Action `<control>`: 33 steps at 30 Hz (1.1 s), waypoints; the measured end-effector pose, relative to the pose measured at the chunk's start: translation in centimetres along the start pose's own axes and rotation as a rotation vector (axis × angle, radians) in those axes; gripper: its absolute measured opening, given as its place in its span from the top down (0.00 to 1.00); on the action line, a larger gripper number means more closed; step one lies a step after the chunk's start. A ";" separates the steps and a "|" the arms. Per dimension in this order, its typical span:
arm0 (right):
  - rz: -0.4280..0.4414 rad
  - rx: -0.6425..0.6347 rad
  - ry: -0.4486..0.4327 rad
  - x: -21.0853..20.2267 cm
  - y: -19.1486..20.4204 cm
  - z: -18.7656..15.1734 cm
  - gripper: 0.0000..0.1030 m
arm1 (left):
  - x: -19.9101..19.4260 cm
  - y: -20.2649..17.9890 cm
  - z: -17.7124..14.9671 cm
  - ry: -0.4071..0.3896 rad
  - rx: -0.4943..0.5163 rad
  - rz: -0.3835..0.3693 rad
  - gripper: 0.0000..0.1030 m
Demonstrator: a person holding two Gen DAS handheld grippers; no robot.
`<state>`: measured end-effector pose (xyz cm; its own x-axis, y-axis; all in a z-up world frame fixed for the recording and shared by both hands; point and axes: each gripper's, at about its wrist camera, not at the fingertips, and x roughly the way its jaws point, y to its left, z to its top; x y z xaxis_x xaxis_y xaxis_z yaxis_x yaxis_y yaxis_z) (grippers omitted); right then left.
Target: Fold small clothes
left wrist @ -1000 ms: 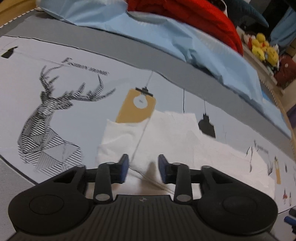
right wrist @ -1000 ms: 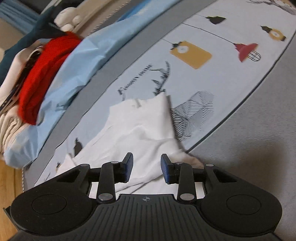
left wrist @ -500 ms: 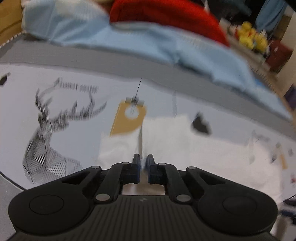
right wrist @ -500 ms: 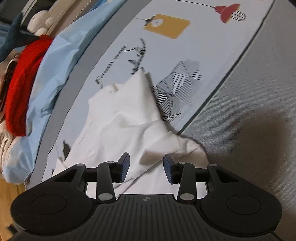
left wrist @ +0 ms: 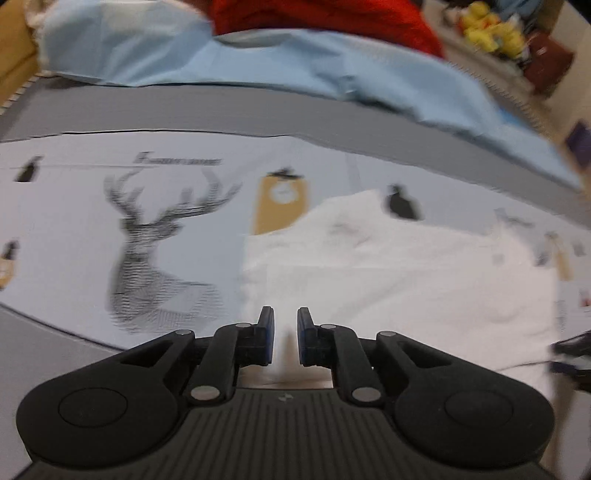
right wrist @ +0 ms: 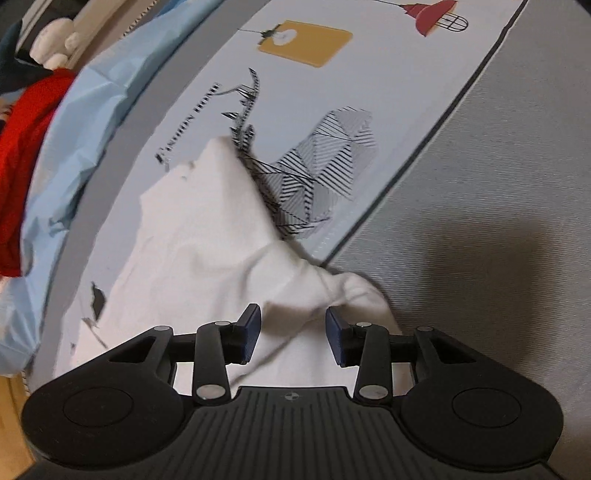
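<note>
A small white garment (left wrist: 388,269) lies spread on the printed pale sheet (left wrist: 74,221); it also shows in the right wrist view (right wrist: 192,236), where its near end is bunched. My left gripper (left wrist: 285,334) is nearly shut at the garment's near edge, with white cloth in the narrow gap between its blue pads. My right gripper (right wrist: 293,334) is open, its fingers on either side of a raised fold of the garment's bunched end.
A light blue cloth (left wrist: 258,62) and a red garment (left wrist: 325,14) are piled at the back of the bed. Yellow plush toys (left wrist: 491,26) sit at far right. Grey mattress fabric (right wrist: 480,240) lies right of the sheet's edge.
My left gripper closed from open onto the garment's edge, then widened slightly and shifted right. My right gripper opened wider and moved in over the bunched end.
</note>
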<state>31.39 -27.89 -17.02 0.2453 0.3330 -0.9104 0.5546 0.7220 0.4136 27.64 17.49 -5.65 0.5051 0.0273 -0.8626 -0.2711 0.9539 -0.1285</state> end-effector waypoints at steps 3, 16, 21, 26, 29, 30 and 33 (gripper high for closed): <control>-0.034 0.030 -0.027 -0.5 -1.0 -0.3 0.99 | 1.1 -1.2 -0.3 0.023 0.055 -0.014 0.87; -0.031 -0.192 -0.107 -0.8 1.9 0.2 0.41 | 5.7 -0.5 -2.6 0.130 0.046 -0.022 0.68; -0.084 -0.199 -0.055 0.6 1.6 0.6 0.42 | 6.2 0.9 -2.3 0.144 -0.003 -0.023 0.71; -0.058 -0.209 -0.061 0.3 2.0 1.3 0.41 | 4.6 2.4 -1.0 0.033 -0.097 0.030 0.45; -0.070 -0.255 -0.064 0.6 2.3 1.1 0.42 | 6.2 2.3 -1.7 0.116 -0.097 0.013 0.45; -0.075 -0.280 -0.070 0.7 2.3 0.9 0.50 | 6.7 2.1 -2.0 0.124 -0.082 0.014 0.45; -0.062 -0.300 -0.077 1.1 2.3 1.0 0.83 | 7.1 1.9 -2.1 0.084 -0.066 0.036 0.65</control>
<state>33.78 -26.47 -17.08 0.2841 0.2446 -0.9271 0.3138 0.8899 0.3310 29.02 18.90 -13.08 0.4241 0.0338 -0.9050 -0.3426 0.9310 -0.1258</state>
